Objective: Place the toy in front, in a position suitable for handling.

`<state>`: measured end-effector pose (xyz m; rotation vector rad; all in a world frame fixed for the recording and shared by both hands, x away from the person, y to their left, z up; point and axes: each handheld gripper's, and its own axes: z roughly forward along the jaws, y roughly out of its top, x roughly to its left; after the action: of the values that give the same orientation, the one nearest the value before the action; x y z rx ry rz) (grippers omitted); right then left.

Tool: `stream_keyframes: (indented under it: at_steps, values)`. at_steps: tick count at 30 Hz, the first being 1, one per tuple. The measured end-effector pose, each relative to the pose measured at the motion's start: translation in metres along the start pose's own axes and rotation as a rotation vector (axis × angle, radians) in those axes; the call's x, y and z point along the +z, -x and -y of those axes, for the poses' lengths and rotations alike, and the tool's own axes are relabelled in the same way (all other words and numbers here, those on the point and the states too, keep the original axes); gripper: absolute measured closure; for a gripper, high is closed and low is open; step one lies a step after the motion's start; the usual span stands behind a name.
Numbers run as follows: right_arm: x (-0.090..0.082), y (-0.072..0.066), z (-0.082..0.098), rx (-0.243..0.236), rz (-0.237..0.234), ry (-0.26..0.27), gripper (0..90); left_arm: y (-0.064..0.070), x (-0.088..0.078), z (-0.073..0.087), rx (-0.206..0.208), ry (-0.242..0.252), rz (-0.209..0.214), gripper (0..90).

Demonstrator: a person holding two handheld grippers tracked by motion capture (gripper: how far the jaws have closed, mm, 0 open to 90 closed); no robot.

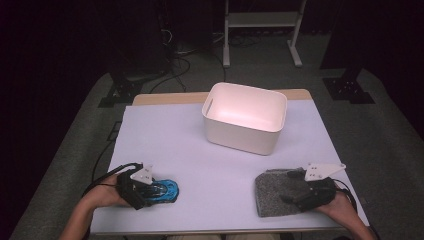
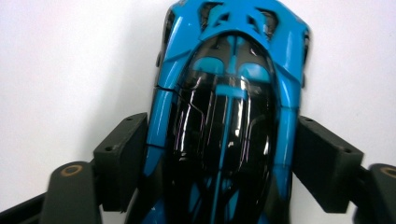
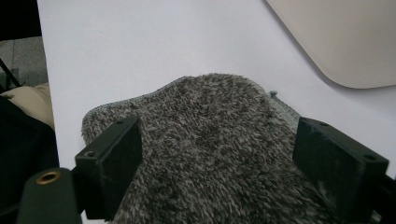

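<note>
A: High view. The left gripper (image 1: 152, 189) sits at the lower left of the frame, over a glossy blue-and-black toy car (image 1: 162, 191) that lies on the white table sheet (image 1: 165, 145). The person's left hand (image 1: 102, 195) comes in from the bottom edge.

B: And the lower right?

A: The right gripper (image 1: 292, 187) rests over a grey fluffy folded cloth (image 1: 275, 192), held by the right hand (image 1: 340, 202). A white rectangular plastic bin (image 1: 245, 117) stands in the upper middle of the frame, well apart from both grippers.

B: Left gripper view?

A: The toy car (image 2: 224, 116) fills the centre, its length running up from the bottom edge. The two black jaws flank it, one at lower left, one at lower right. The left pad lies against the car's side; at the right pad I cannot tell if it touches. Entry: jaws partway in around the car, a firm clamp not confirmed.

B: Right gripper view?

A: The cloth (image 3: 215, 154) spreads across the lower half on the table sheet (image 3: 140, 51). The jaws stand wide apart at lower left and lower right, the cloth between them, pads not pinching it. A corner of the bin (image 3: 345, 37) shows at the upper right.
</note>
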<state>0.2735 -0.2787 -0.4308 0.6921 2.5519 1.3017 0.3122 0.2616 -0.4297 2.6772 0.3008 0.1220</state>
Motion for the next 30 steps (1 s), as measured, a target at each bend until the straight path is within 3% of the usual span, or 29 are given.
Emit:
stream_keyframes:
  at_steps: [6, 11, 20, 30]
  values:
    - [0.0009, -0.0012, -0.0008, 0.001, -0.001, -0.002, 14.7, 0.0002, 0.0009, 0.002, -0.016, 0.015, -0.002, 23.8]
    - [0.0016, -0.0014, -0.0011, -0.004, 0.0, -0.004, 14.7, 0.0022, 0.005, 0.0018, -0.057, 0.022, -0.012, 21.2]
    - [0.0022, -0.0016, -0.0015, -0.002, 0.002, -0.002, 14.7, 0.0031, 0.0038, 0.0029, -0.021, 0.052, -0.012, 23.7]
    - [0.0017, -0.0012, -0.0021, 0.005, 0.006, 0.006, 14.7, 0.002, 0.0014, 0.0097, -0.048, 0.094, 0.006, 25.3]
